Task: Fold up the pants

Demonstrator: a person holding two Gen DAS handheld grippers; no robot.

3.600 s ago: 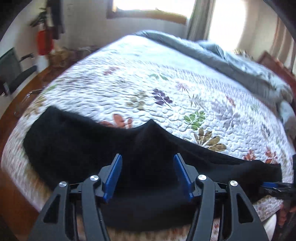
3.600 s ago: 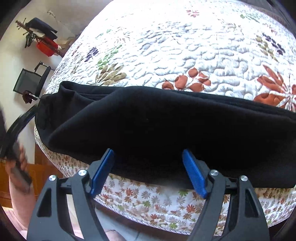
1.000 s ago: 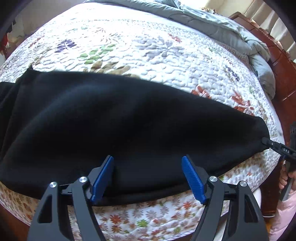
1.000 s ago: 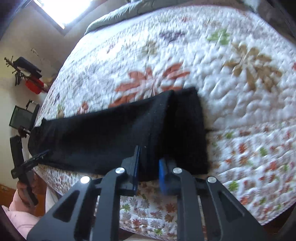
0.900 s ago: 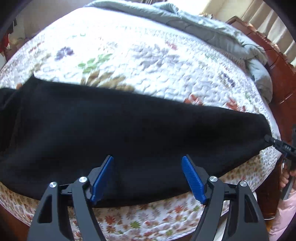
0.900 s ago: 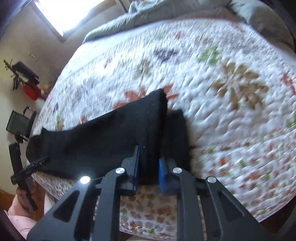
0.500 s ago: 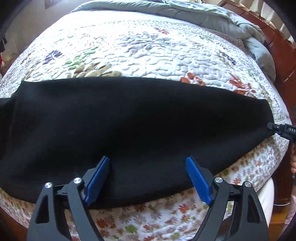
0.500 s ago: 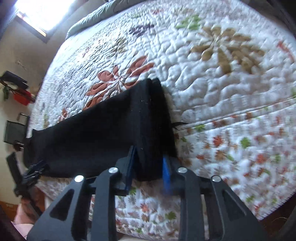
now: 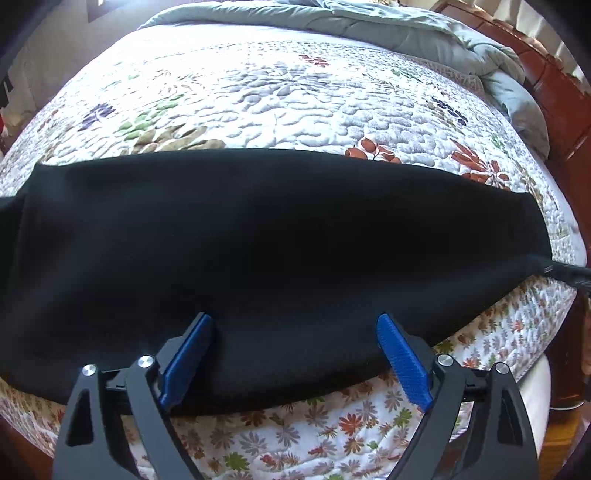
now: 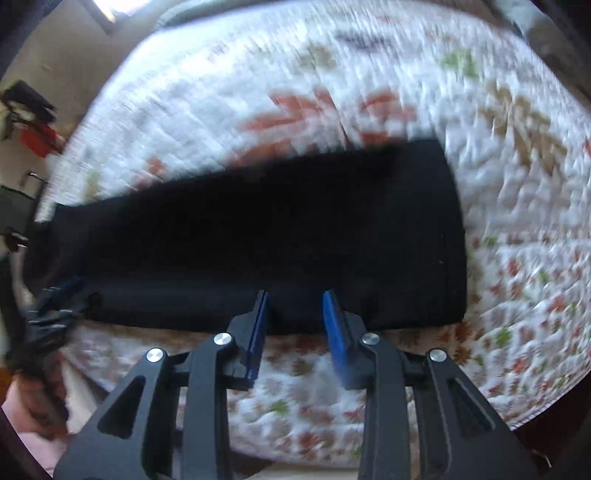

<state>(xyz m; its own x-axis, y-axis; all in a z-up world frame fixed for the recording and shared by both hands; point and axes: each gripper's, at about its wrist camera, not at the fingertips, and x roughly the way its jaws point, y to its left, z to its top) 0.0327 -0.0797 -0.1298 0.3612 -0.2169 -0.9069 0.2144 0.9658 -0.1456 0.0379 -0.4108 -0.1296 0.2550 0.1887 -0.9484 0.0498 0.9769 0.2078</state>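
Observation:
Black pants (image 9: 266, 236) lie flat in a long band along the near edge of the quilted bed. My left gripper (image 9: 293, 328) is open, its blue pads over the pants' near edge and holding nothing. My right gripper (image 10: 295, 299) is open with a narrow gap, at the near edge of the pants (image 10: 280, 236) close to their right end; this view is blurred. The right gripper's tip (image 9: 565, 273) shows at the pants' right end in the left wrist view. The left gripper (image 10: 55, 299) shows at the pants' left end in the right wrist view.
The floral quilt (image 9: 288, 96) covers the bed. A grey duvet (image 9: 406, 29) is bunched at the far side by the wooden headboard (image 9: 561, 85). A chair (image 10: 14, 210) and red object (image 10: 37, 140) stand by the wall.
My right gripper has opened and let go of the pants' end, which now lies flat. My left gripper stays open over the near edge.

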